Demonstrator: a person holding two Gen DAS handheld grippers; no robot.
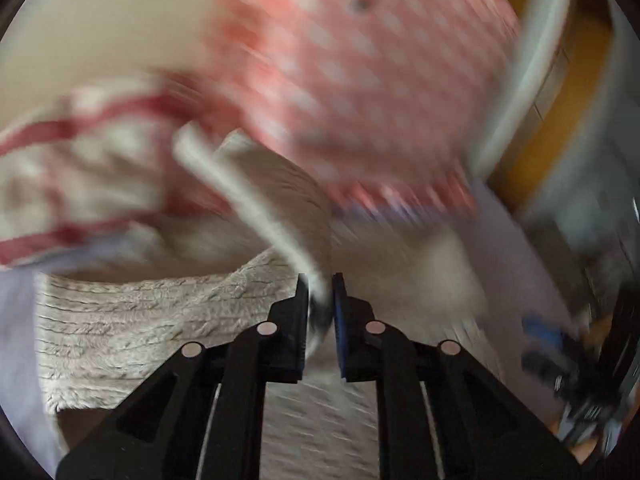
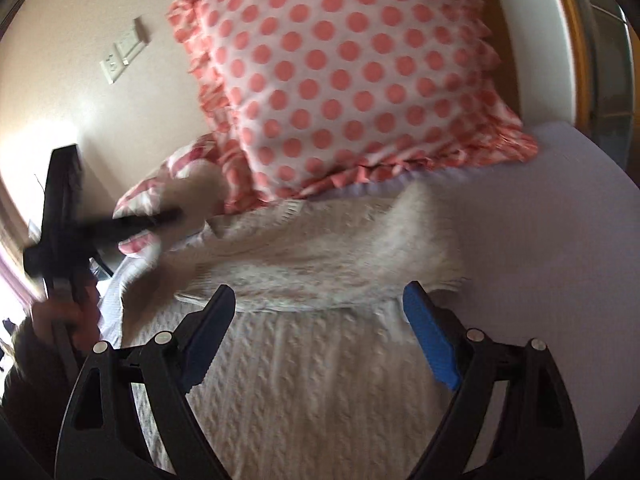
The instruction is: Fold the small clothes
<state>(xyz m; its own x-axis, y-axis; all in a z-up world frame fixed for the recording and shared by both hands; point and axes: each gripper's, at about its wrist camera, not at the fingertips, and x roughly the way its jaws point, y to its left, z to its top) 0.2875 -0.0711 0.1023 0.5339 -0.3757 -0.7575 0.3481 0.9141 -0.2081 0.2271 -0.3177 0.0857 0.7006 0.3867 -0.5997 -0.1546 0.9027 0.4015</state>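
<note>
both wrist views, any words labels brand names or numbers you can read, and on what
None can be read in either view.
Cream knit sweater: a small tag at its far edge, too small and blurred to show any text.
Polka-dot pillow: pattern only, no lettering.
Wall outlet plates: no readable marks.
Left gripper and right gripper: no visible branding.

bare lavender bed sheet [image 2: 560, 220] along bed's right edge, room to pass there. polka-dot pillow [image 2: 352, 80] blocks bed's far end, touching cream knit sweater [image 2: 320, 360]. second pillow [image 2: 160, 188] and left gripper [image 2: 168, 216] crowd far-left corner.
</note>
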